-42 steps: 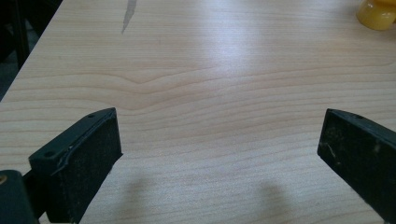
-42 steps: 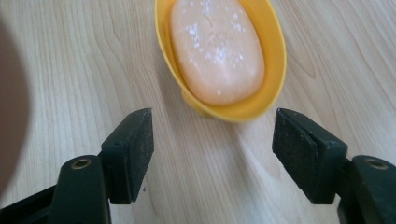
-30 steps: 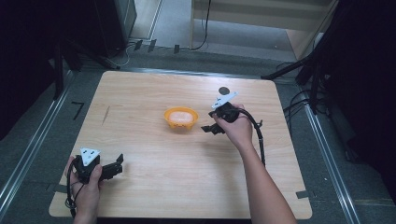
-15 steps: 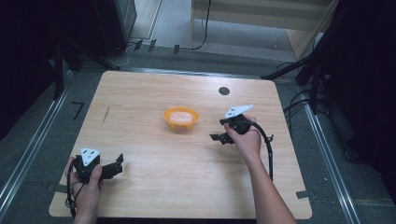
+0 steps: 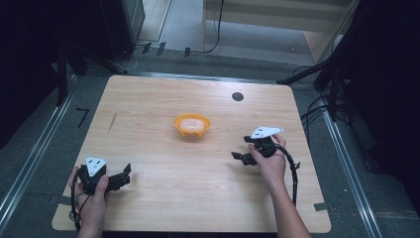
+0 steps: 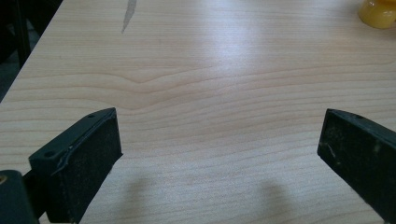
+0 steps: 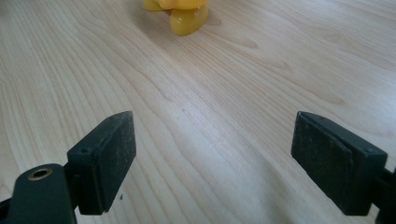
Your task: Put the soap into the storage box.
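Resting near the front left corner of a pale wooden table (image 5: 148,114), the left gripper (image 5: 126,174) sits in a person's left hand (image 5: 91,201), its jaws spread wide with bare wood between them. Across the table, the right gripper (image 5: 237,157) is held in the right hand (image 5: 270,163) toward the right edge, pointing inward; its jaws have just been opening and now stand wide apart with nothing between them. An orange bowl (image 5: 192,125) stands near the middle of the table, well apart from both grippers, with something pale inside that is too small and blurred to make out. In the right gripper view the bowl (image 7: 180,11) is cut off by the top edge, so just its lower part and one yellow-orange lobe are seen beyond the jaws. In the left gripper view it (image 6: 379,11) is clipped by the top right corner. A small dark round mark (image 5: 237,96) lies on the far side of the table; whether it is a hole or a sticker cannot be told. Both forearms are cut off at the bottom of the high view
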Demonstrator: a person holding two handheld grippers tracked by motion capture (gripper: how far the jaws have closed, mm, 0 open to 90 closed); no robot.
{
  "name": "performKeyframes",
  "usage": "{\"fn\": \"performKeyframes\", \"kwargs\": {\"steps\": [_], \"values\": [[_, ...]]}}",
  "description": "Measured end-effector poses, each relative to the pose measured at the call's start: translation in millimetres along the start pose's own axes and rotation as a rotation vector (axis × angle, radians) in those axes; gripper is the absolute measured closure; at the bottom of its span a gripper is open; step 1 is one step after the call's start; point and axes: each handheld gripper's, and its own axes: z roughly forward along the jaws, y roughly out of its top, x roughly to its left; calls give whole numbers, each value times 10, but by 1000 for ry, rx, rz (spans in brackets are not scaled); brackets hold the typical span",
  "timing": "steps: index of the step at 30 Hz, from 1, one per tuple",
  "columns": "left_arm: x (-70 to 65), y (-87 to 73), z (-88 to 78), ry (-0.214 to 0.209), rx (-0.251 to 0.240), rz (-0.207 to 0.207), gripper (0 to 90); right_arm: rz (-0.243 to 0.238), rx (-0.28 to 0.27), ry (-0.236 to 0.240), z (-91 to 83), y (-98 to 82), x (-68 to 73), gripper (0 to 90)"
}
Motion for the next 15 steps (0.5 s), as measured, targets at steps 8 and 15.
{"fn": "performKeyframes", "kwargs": {"steps": [8,15], "values": [[-12,-2,-2,4,2,8,0,43,-40,-16,-204,-243,48,145],[-11,-3,-1,1,4,4,0,71,-80,-42,-414,-458,107,145]]}}
